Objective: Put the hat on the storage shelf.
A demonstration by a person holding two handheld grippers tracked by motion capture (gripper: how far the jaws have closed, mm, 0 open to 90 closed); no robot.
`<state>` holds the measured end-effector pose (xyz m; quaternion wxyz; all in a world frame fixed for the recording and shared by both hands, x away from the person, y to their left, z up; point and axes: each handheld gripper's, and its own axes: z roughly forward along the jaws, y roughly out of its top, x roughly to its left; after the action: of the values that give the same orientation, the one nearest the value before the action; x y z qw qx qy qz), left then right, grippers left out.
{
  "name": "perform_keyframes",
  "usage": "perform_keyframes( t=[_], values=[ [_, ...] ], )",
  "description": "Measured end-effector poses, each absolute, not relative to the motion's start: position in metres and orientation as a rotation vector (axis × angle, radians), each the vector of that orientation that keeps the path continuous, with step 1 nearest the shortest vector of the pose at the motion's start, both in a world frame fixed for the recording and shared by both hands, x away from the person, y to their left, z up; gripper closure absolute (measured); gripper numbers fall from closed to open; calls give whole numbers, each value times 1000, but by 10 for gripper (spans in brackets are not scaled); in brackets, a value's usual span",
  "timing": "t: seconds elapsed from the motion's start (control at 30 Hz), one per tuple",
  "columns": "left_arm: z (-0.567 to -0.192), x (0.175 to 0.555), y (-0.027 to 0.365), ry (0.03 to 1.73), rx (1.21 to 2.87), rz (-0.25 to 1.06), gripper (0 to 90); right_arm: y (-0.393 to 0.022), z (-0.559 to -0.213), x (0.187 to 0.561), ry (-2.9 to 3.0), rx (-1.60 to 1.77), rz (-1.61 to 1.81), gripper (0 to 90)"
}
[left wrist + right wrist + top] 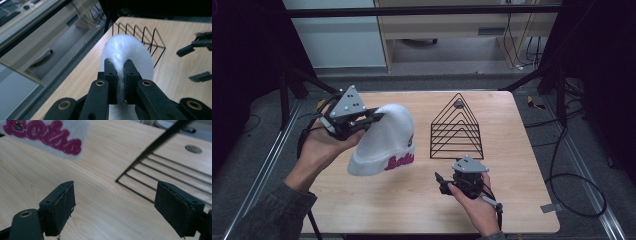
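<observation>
White hat, black wire, pale wood

The beanie [384, 135] is fluffy white with curly magenta-pink lettering on its cuff; the triangular wire rack [456, 129] is black; the table [412, 200] is light wood with a fine grain; both grippers are black, each topped by a grey three-cornered plate, with brass-coloured rivets

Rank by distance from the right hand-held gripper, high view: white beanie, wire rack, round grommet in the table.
From the right hand-held gripper:
1. Wire rack, just beyond it.
2. White beanie, to its left, clamped in the left hand-held gripper.
3. Round grommet, behind the rack's peak.
</observation>
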<state>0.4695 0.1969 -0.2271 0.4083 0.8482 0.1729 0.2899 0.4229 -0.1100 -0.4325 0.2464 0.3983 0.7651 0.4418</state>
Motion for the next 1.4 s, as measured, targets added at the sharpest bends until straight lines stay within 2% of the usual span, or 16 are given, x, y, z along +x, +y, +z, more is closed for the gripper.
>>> perform_keyframes(
  t=[0.2,0.47,0.83,0.87,0.9,0.93,0.97,1.0,1.03,1.07,1.13,1.27,1.4],
  values=[
    [-210,465,193,372,2103,727,839,-94,-404,426,2124,965,1261,203],
    [-200,458,186,296,2104,733,838,-78,-388,435,2167,881,1301,210],
    [-205,462,175,245,2101,703,838,-64,-379,462,2255,826,1405,135],
    [-207,463,174,244,2102,698,838,-62,-382,468,2284,825,1434,205],
    [-208,463,172,244,2102,697,838,-62,-382,468,2284,825,1434,205],
    [-210,464,171,249,2101,694,838,-61,-383,470,2291,824,1437,243],
    [-211,465,170,247,2101,691,838,-59,-384,471,2301,829,1430,301],
    [-212,466,170,250,2097,690,838,-58,-385,472,2319,815,1428,428],
    [-213,467,169,256,2093,688,838,-57,-386,472,2326,810,1426,466],
    [-213,467,169,259,2090,688,838,-57,-386,472,2326,810,1426,466],
    [-212,468,169,277,2079,686,838,-57,-385,471,2336,778,1433,592],
    [-209,469,170,306,2074,706,838,-57,-379,466,2327,751,1389,667],
    [-203,471,172,356,2036,709,837,-64,-367,461,2314,725,1347,685]
  ],
)
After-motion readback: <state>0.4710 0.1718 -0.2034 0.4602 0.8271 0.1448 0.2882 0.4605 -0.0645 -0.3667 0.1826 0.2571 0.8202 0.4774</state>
